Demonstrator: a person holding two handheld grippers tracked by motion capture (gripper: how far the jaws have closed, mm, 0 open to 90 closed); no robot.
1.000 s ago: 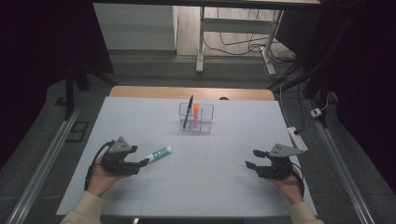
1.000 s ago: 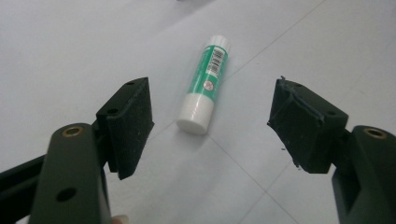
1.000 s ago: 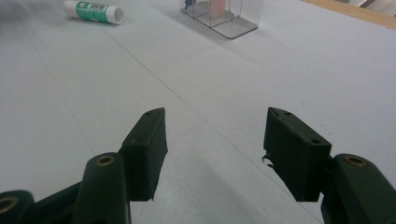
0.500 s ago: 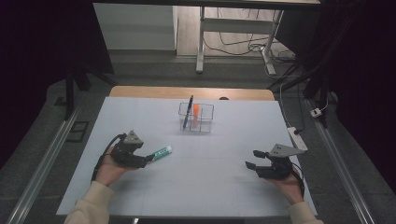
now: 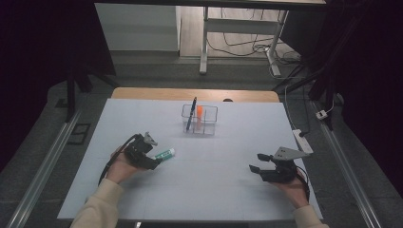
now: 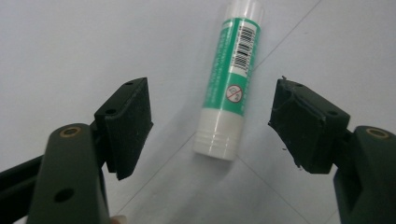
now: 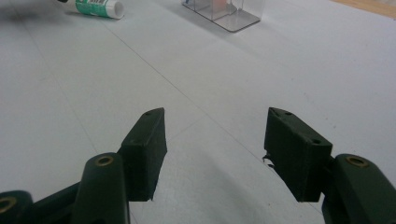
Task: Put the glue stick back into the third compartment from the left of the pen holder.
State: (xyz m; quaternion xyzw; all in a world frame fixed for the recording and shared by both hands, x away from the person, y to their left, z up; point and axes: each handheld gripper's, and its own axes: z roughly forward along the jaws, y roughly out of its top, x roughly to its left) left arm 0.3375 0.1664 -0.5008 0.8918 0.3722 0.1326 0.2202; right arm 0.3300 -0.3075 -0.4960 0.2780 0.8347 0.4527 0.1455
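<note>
I am counting one glue stick (image 5: 165,154), one clear organizer (image 5: 200,119) at upper centre holding one dark pen (image 5: 191,114) and one orange item (image 5: 200,112), and two grippers: the left gripper (image 5: 153,161) and the right gripper (image 5: 256,169).

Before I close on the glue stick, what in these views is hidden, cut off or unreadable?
- Glue stick, left gripper view: far end cut off by the top edge; small label print unreadable.
- Glue stick, high view: near end hidden behind the left gripper.
- Clear organizer, right gripper view: top cropped by the frame edge.
- Organizer contents, high view: too small to identify.
</note>
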